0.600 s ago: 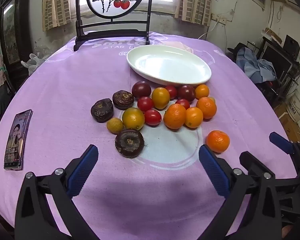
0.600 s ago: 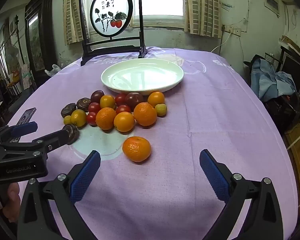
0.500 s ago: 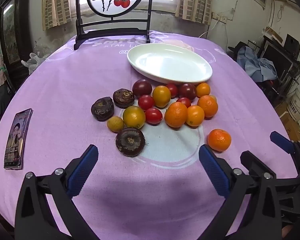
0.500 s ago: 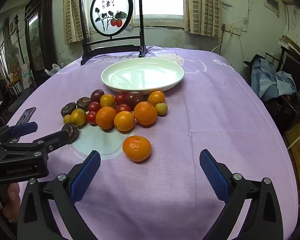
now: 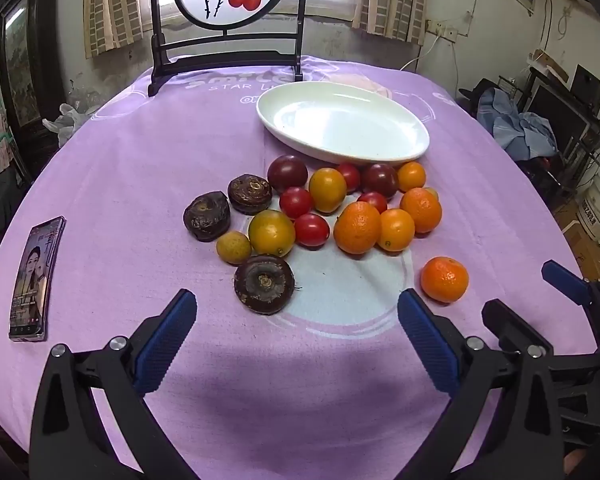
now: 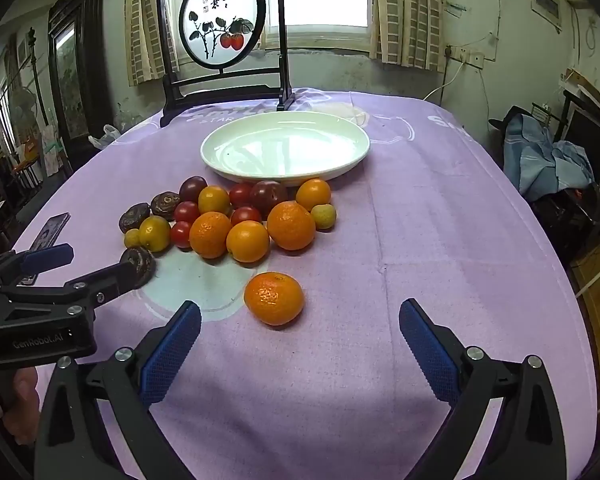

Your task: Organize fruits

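2 grippers are held above a round table covered by a purple cloth [image 5: 140, 168], each pointed downward with its jaws spread wide and nothing between them. The left gripper [image 5: 296, 332] is poised just short of a dark brown water chestnut [image 5: 264, 283], while the right gripper [image 6: 300, 340] is poised just short of a lone mandarin [image 6: 274, 298], which is set apart from the rest. A cluster of fruit [image 5: 340, 208] is gathered on the cloth: oranges, yellow and red tomatoes, dark plums and 2 more chestnuts. A white oval plate [image 6: 228, 136] is placed just behind the cluster, with nothing on it. A phone [image 5: 34, 276] is laid near the table's left edge, and a painted screen on a black stand [image 6: 222, 36] is seen at the far side.
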